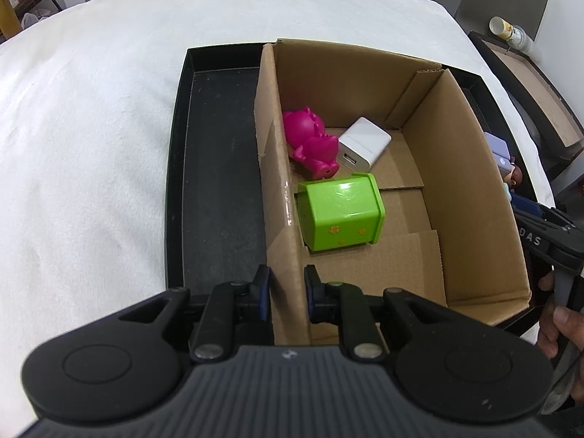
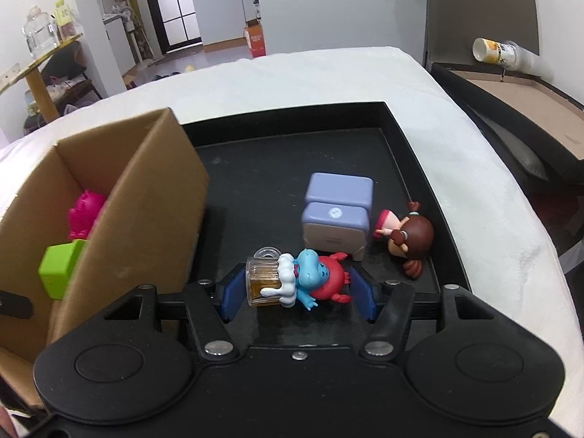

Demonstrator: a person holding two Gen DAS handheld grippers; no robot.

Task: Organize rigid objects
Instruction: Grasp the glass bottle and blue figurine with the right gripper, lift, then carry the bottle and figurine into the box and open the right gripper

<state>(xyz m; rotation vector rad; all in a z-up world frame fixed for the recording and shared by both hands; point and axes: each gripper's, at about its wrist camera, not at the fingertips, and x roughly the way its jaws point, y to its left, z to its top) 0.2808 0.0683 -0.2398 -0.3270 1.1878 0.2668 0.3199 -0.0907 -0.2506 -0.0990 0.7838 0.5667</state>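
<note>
- Blue hippo figurine (image 2: pixel 310 277) with a red body and a small amber mug (image 2: pixel 263 284), lying on its side on the black tray (image 2: pixel 412 146), right between the spread fingers of the right tool (image 2: pixel 297 294).
- Right tool wide apart, blue pads (image 2: pixel 233 294) flanking the figurine on both sides; contact with the pads hard to judge, nothing clamped.
- Just beyond the figurine, a lavender box-shaped toy (image 2: pixel 337 215), upright; touching or nearly touching its right side, a brown-haired doll (image 2: pixel 408 237), tipped over.
- Left of the figurine, the cardboard box (image 2: pixel 146 211) standing inside the same tray, near wall blocking most of its interior from the right wrist view.
- Left tool (image 1: pixel 287 288) clamped onto the box's left wall, one pad outside, one inside, cardboard pinched between them.
- Inside the box: green cube-shaped toy (image 1: pixel 341 215) on its side against the left wall; magenta pig (image 1: pixel 310 142) behind it; white USB charger (image 1: pixel 365 142) touching the pig's right side.
- In the left wrist view, lavender toy and doll only slivers past the box's right wall; hippo figurine hidden.
- Tray's bare strip left of the box showing; near edge cut off by the tool bodies.
- Tray resting on a white cloth-covered tabletop (image 1: pixel 91 127).
- Person's right hand (image 1: pixel 558 325) partly visible at the frame edge, wrapped around the other tool's handle.
</note>
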